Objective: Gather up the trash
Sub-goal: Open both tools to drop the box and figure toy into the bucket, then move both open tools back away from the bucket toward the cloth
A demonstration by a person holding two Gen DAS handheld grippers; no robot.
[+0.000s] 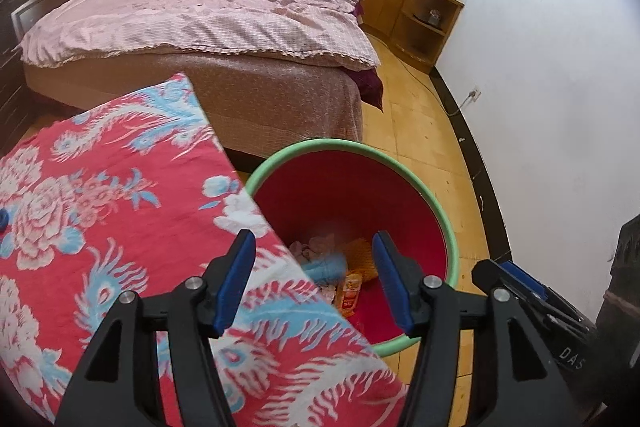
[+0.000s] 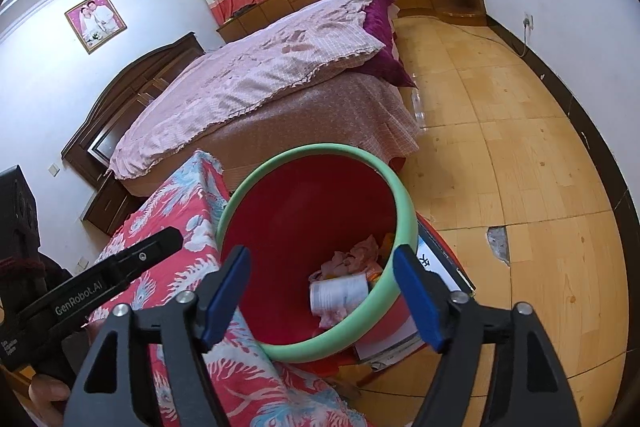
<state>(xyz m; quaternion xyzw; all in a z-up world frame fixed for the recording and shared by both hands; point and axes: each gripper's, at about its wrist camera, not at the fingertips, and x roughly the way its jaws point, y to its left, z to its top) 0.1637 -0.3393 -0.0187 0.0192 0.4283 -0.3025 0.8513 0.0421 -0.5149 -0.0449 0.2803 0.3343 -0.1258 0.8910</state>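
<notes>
A red bin with a green rim [image 1: 320, 146] stands on the floor beside a cloth-covered table. My left gripper [image 1: 314, 267] hangs open over its mouth with nothing between the blue pads. Inside lie crumpled pink paper [image 1: 316, 245], a blurred blue item [image 1: 325, 267] and an orange packet [image 1: 350, 293]. In the right wrist view my right gripper [image 2: 320, 283] is also open and empty above the bin's rim [image 2: 404, 211]. Below it sit a white printed roll [image 2: 340, 293] and pink paper [image 2: 352, 255].
A red floral cloth [image 1: 120, 227] covers the table left of the bin. A pink-covered bed [image 1: 200, 19] stands behind, with wooden cabinets [image 1: 400, 3] along the far wall. A flat box [image 2: 440, 267] lies against the bin. Wooden floor [image 2: 520, 147] stretches to the right.
</notes>
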